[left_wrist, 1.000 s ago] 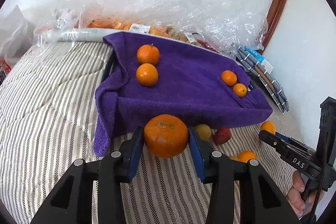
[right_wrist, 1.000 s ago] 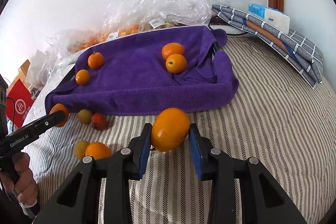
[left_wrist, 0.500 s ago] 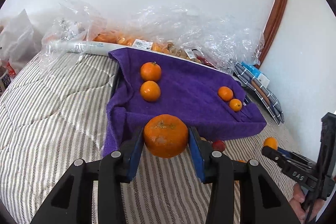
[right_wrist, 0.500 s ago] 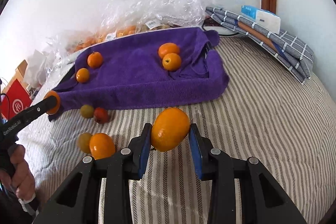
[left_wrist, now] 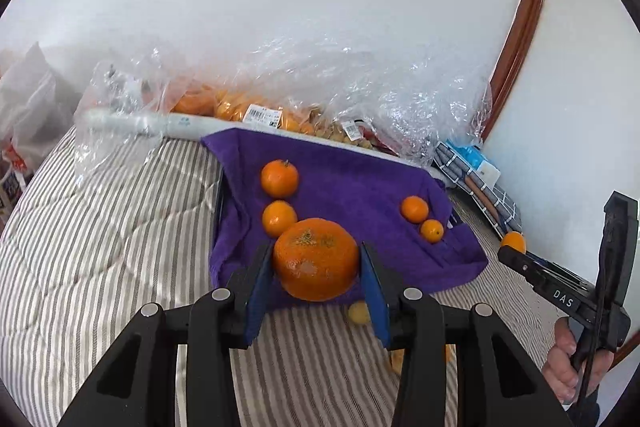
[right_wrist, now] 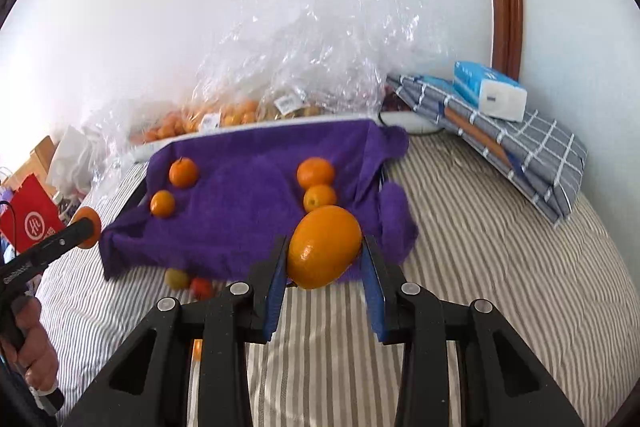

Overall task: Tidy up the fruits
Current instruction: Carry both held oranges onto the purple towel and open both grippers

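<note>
Left gripper (left_wrist: 316, 267): blue pads closed on a large round mandarin (left_wrist: 316, 259), rough skin, held clear of the bed, in front of the near edge of the purple towel (left_wrist: 360, 187).

Right gripper (right_wrist: 324, 259): pads closed on an oval orange (right_wrist: 324, 247), smooth skin, tilted, also held off the bed, in front of the towel's near right corner.

Purple towel draped over a tray; a dark tray edge (left_wrist: 219, 199) shows at the towel's left side. Four small oranges lie on it in two pairs. Left pair (left_wrist: 279, 197): one behind the other, nearly touching. Right pair (left_wrist: 422, 219): smaller, side by side, close to the right edge.

Striped quilt (left_wrist: 100, 247) covers the bed. Loose fruit on the quilt just in front of the towel: a yellowish fruit (right_wrist: 177, 278) and a small red fruit (right_wrist: 201, 287), touching or nearly so. Another orange piece is partly hidden behind the right gripper's frame; cannot tell what it is.

Behind the towel, against the wall: crumpled clear plastic bags (right_wrist: 304, 67) with more oranges and labelled packs. Far right: folded checked cloth (right_wrist: 520, 155) with a tissue pack (right_wrist: 490, 95) on top.

A hand (left_wrist: 568, 367) shows at the edge, gripping the right gripper's handle.
</note>
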`<state>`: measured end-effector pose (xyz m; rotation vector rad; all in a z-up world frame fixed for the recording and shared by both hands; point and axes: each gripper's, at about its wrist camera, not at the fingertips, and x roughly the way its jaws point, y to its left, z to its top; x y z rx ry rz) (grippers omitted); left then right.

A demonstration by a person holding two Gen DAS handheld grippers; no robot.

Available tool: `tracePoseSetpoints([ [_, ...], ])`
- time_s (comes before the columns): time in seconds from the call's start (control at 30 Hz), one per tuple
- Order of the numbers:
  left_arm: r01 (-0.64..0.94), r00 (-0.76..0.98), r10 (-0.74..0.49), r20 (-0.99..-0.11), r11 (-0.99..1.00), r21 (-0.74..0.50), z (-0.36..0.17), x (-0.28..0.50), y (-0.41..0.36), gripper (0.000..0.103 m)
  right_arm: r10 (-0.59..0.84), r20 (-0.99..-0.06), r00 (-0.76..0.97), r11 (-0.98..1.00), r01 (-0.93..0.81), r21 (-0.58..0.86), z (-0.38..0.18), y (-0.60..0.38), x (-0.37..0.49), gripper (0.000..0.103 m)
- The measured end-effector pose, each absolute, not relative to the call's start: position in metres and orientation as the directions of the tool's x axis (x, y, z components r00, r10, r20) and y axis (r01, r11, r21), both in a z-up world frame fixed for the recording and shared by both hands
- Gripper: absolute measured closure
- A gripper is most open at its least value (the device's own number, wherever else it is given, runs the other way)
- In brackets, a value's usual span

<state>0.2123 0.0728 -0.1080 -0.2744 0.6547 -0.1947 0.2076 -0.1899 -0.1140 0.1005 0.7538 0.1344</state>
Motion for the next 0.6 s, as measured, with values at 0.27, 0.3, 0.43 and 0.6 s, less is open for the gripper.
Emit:
tracePoseSetpoints([
  [0.27,0.058,0.766,-0.223,-0.603,0.958,-0.282,-0.122,0.258,0.059,0.063,0.160,-0.683,0.712,0.987,-0.095,0.132,-0.127,-0.191,0.258,0.068],
  [0.3,0.048,0.764,-0.211,-0.610,0.961,-0.272,-0.127,0.261,0.057,0.063,0.161,-0.692,0.704,0.987,-0.094,0.134,-0.131,-0.192,0.263,0.068],
  [0.43,0.056,0.761,-0.219,-0.610,0.960,-0.274,-0.136,0.263,0.055,0.063,0.163,-0.718,0.676,0.986,-0.099,0.131,-0.148,-0.188,0.272,0.068],
  [0.6,0.062,0.736,-0.233,-0.636,0.958,-0.279,-0.147,0.270,0.051,0.063,0.148,-0.733,0.663,0.988,-0.125,0.087,-0.159,-0.179,0.274,0.068],
])
